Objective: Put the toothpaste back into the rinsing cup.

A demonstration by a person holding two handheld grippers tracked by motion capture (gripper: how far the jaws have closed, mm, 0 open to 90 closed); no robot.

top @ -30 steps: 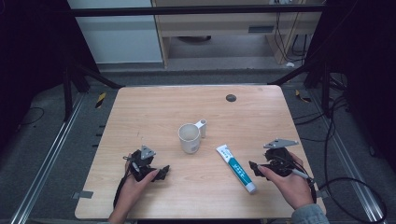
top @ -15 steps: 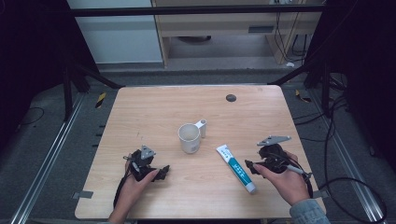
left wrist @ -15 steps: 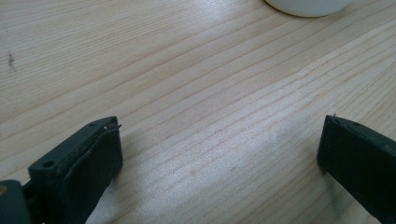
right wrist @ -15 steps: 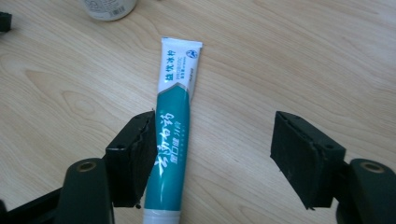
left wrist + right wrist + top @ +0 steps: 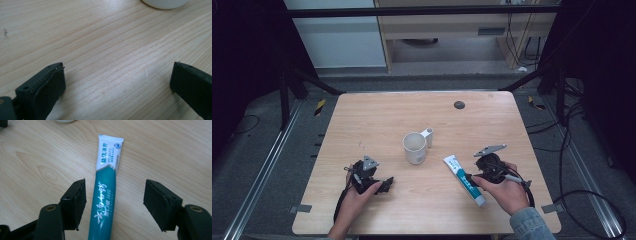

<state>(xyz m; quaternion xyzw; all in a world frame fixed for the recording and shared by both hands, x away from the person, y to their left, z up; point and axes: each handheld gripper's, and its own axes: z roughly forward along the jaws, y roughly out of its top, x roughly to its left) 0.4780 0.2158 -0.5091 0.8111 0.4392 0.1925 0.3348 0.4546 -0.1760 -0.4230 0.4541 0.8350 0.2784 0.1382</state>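
Observation:
A teal and white toothpaste tube (image 5: 464, 179) (image 5: 105, 192) lies flat on the wooden table (image 5: 377, 120), cap end towards the front edge. My right gripper (image 5: 471, 178) (image 5: 115, 200) is low over it with one jaw on each side of the tube's teal half. Its jaws have just been closing, and a gap shows between each pad and the tube. A white mug (image 5: 414, 148) stands upright at the table's middle. My left gripper (image 5: 386, 183) (image 5: 117, 77) rests open near the front left, over bare wood, with the mug's base (image 5: 165, 3) beyond it.
A small dark round spot (image 5: 459, 105) marks the table's far side. Black frame bars (image 5: 307, 80) and cables (image 5: 582, 200) run along the floor around the table. Bare wood lies between the mug and both grippers.
My right gripper has slid left from beside the tube until its jaws straddle it. The left gripper, mug and tube have stayed put.

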